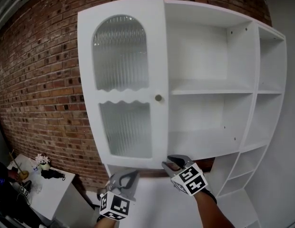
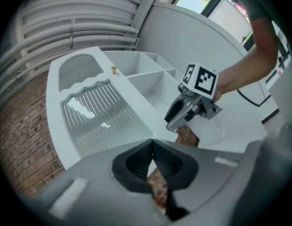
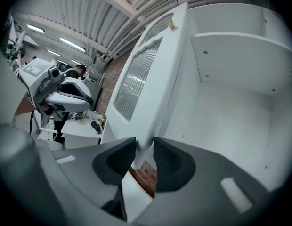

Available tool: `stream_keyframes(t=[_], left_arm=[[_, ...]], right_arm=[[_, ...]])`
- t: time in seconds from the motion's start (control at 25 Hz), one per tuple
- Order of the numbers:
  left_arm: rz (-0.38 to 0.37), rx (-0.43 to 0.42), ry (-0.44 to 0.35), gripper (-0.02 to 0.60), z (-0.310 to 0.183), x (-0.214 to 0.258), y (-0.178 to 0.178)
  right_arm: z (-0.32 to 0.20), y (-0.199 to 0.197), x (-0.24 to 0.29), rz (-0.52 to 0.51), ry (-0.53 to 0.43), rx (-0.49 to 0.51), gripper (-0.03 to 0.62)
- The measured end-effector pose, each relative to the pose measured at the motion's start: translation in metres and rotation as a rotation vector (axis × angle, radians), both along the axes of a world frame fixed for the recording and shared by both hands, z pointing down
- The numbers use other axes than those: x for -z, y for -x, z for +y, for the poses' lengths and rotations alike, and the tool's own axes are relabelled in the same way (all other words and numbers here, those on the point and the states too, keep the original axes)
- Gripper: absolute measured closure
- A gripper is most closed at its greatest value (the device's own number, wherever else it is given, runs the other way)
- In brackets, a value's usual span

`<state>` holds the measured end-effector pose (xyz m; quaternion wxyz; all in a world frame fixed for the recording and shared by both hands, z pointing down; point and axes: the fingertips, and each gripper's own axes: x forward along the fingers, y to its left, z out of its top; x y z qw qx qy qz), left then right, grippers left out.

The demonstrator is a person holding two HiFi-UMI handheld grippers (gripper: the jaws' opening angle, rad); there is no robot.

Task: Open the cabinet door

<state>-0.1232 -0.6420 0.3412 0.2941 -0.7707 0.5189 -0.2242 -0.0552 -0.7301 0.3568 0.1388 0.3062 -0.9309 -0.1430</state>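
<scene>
The white cabinet door (image 1: 123, 84) has two ribbed glass panes and a small brass knob (image 1: 158, 98); it hangs beside open shelves (image 1: 209, 91). My right gripper (image 1: 169, 164) is at the door's lower right corner. In the right gripper view that corner of the door (image 3: 146, 79) fills the gap between the pads, so the right gripper (image 3: 145, 147) is shut on it. My left gripper (image 1: 131, 175) hovers below the door's bottom edge, a little to the left. Its tips meet with nothing between them (image 2: 153, 142). The left gripper view also shows the door (image 2: 99, 112) and the right gripper (image 2: 172, 121).
A red brick wall (image 1: 38, 80) runs behind the cabinet. A white table (image 1: 47, 186) with small items stands at the lower left. Narrow side shelves (image 1: 269, 94) flank the cabinet on the right. A white unit (image 1: 152, 203) stands under the cabinet.
</scene>
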Motion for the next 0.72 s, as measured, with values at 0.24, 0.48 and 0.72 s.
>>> stream_keyframes(t=[0.24, 0.48, 0.72], left_arm=[[0.01, -0.011, -0.011, 0.58, 0.018, 0.002, -0.016], [0.028, -0.021, 0.012, 0.58, 0.039, -0.013, -0.028], [0.045, -0.045, -0.002, 0.58, 0.061, 0.0, -0.039]], right_arm=[[0.031, -0.004, -0.001, 0.045, -0.015, 0.032, 0.493], [0.073, -0.005, -0.005, 0.123, -0.053, 0.072, 0.493], [0.111, 0.0, -0.003, 0.146, -0.083, 0.098, 0.491]])
